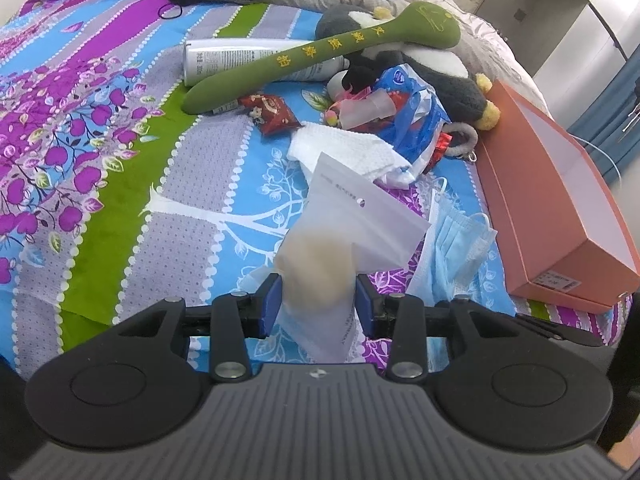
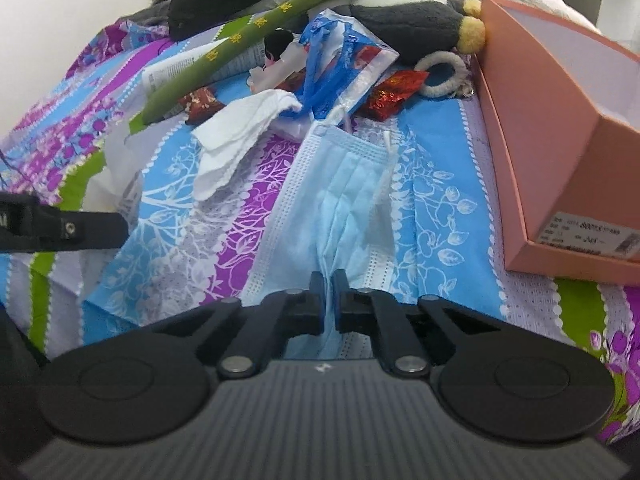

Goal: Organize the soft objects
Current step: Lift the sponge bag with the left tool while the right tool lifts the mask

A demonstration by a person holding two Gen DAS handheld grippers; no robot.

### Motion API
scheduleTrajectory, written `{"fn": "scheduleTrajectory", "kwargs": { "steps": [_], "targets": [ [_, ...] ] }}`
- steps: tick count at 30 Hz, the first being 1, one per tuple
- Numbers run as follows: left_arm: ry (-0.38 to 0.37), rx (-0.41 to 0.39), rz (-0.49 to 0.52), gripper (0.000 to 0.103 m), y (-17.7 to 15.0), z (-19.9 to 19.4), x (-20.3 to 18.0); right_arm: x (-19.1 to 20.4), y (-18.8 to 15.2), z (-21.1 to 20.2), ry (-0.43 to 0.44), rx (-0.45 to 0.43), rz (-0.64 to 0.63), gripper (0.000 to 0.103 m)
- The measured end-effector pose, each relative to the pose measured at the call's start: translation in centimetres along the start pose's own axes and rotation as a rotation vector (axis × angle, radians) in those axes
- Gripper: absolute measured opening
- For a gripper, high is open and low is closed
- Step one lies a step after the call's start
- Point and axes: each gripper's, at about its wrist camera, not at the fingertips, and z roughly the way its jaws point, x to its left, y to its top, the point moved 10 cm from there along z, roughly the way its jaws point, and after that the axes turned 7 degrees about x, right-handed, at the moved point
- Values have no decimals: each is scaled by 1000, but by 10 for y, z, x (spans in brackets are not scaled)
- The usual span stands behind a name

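Observation:
My left gripper (image 1: pixel 316 300) is shut on a frosted white plastic pouch (image 1: pixel 352 220) with something beige inside, held above the patterned bedsheet (image 1: pixel 120 200). A light blue face mask (image 2: pixel 340 200) lies flat on the sheet, and my right gripper (image 2: pixel 330 284) is shut on its near edge, the fabric pinched between the blue pads. The same mask (image 1: pixel 456 240) shows right of the pouch in the left wrist view. Farther back lie a crumpled white tissue (image 2: pixel 240 136), a green plush stick (image 1: pixel 320 56) and a grey-and-white plush toy (image 1: pixel 436 68).
An open orange box (image 2: pixel 560 152) stands on the right. A blue plastic bag (image 2: pixel 344 64), red candy wrappers (image 2: pixel 392 92), a white spray can (image 1: pixel 224 60) and a grey hair tie (image 2: pixel 444 76) clutter the back. The left gripper's black body (image 2: pixel 60 232) juts in from the left.

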Motion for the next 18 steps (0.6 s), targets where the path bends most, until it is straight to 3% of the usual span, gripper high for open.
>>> {"fn": "scheduleTrajectory", "kwargs": {
  "steps": [18],
  "targets": [
    [-54,-58,80,44,30,-28,-42,-17,13,-56,55,-76,92,7]
  ]
}}
